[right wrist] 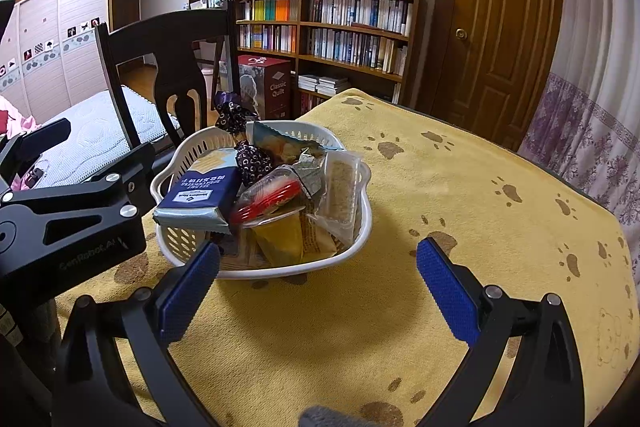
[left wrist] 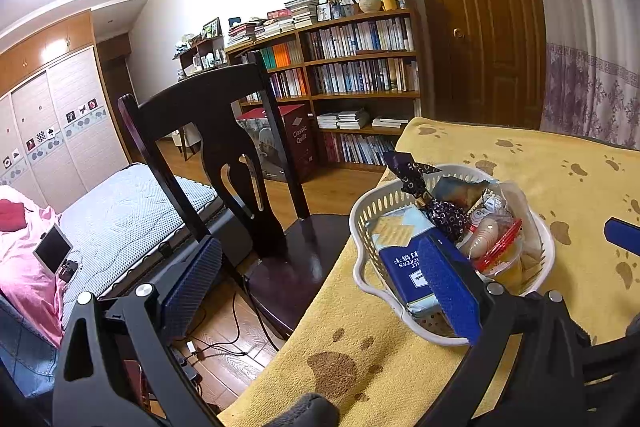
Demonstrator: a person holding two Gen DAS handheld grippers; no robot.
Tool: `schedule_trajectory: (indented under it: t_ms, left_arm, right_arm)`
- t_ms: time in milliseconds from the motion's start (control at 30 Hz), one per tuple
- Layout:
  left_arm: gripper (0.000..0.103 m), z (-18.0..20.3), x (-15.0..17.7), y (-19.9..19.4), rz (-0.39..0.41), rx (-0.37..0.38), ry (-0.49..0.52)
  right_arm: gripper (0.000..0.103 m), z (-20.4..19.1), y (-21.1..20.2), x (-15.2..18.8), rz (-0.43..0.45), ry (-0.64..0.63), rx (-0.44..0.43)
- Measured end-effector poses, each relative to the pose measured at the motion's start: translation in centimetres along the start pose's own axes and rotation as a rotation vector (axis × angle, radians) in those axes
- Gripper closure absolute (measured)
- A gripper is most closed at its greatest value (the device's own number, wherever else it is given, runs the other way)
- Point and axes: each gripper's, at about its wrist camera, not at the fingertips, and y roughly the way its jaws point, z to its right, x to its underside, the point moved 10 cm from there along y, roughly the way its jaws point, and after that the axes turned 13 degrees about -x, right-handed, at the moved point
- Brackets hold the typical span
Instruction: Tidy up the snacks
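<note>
Snacks all sit piled in the white slotted basket (right wrist: 356, 247) on the bench, on the yellow paw-print cloth (right wrist: 460, 187). Cloth around the basket is bare, so I judge we're at the end of loading or about to tidy the pile.

Left hand-held gripper (left wrist: 320, 283): fingers wide apart, empty, right pad over the blue cracker pack (left wrist: 400, 263); whether it touches, can't tell. Right hand-held gripper (right wrist: 320, 291): fingers apart, empty, hovering just in front of the basket's near rim.

If I re-seat anything: steady the rim with the left, take the cracker pack by its long edges, light squeeze since crackers crush. The red-lidded cup (right wrist: 268, 203) lies tilted on the heap and could roll out. The purple twist-wrapped sweet (right wrist: 250, 159) sticks up; avoid snagging it.

Readable text: "Member's Mark", "SODA CRACKERS" on the pack; "Classic Quilt" on the maroon box (right wrist: 276, 87) by the bookshelf; "GenRobot.AI" on the left gripper body.
</note>
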Motion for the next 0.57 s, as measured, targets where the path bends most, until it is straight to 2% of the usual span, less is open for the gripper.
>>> schedule_trajectory:
  t_ms: [300,567]
  left_arm:
    - [0.003,-0.2,0.1,0.1,0.002,-0.002,0.003]
    - [0.003,0.2,0.0,-0.5,0.007,0.018,0.021]
  right_arm:
    - [0.005,0.2,-0.4,-0.2,0.030,-0.011,0.014]
    - [0.005,1.8,-0.9,1.2,-0.018,0.038,0.029]
